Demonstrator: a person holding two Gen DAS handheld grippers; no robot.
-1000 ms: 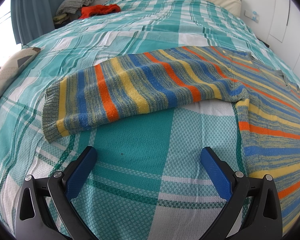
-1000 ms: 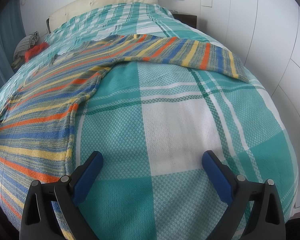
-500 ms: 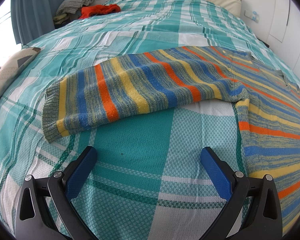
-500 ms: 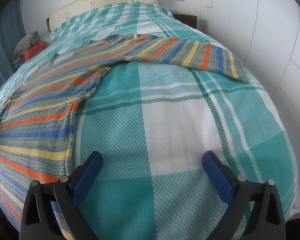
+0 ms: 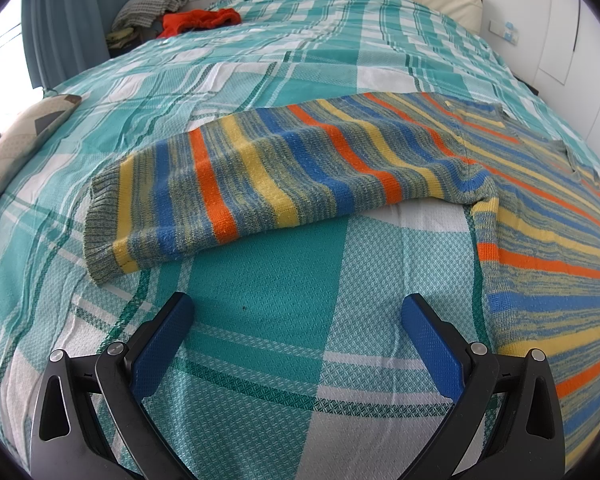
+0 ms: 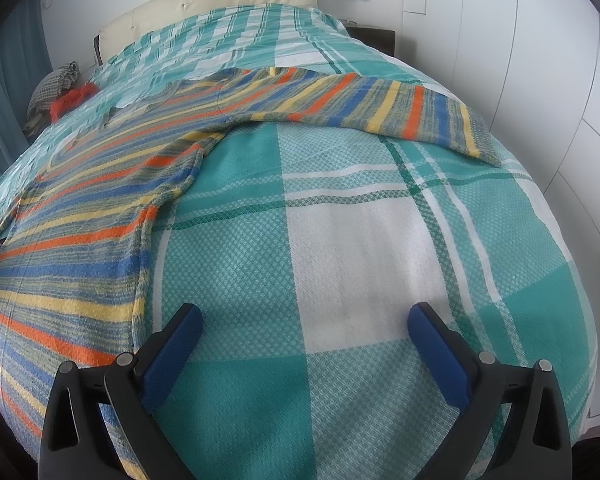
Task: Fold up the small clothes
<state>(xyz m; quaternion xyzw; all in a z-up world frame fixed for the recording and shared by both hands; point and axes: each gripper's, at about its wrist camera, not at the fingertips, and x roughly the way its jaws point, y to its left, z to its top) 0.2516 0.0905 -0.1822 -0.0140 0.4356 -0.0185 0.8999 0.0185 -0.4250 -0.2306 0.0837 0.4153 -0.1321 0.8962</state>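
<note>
Left hand-held gripper [image 5: 296, 320]: you are holding it with its blue pads spread wide apart and nothing between them, hovering over bare bedspread [image 5: 260, 288].
Right hand-held gripper [image 6: 300, 328]: you are holding it the same way, pads apart and gripping nothing, over a white check of the bedspread.
Sweater [image 5: 540, 240]: it is lying flat on the bed, its body at 3 o'clock in the left view and at 9 o'clock in the right view.
Left sleeve [image 5: 268, 184]: it is stretching out at 12 o'clock, its ribbed cuff [image 5: 100, 216] ending toward 10 o'clock.
Right sleeve [image 6: 380, 104]: it is running from 12 toward 1 o'clock.
Step in hand, as I judge it: you are lining up to take a sleeve and fold it in across the body.
Doing it well: pinch the cuff edge only, not the bedspread under it; lift low, lay the sleeve straight.
Count: one sweater, two sleeves, two hand-held grippers, one red garment [image 5: 200, 20] and one grey folded cloth [image 5: 152, 4] at the far 11 o'clock corner.
</note>
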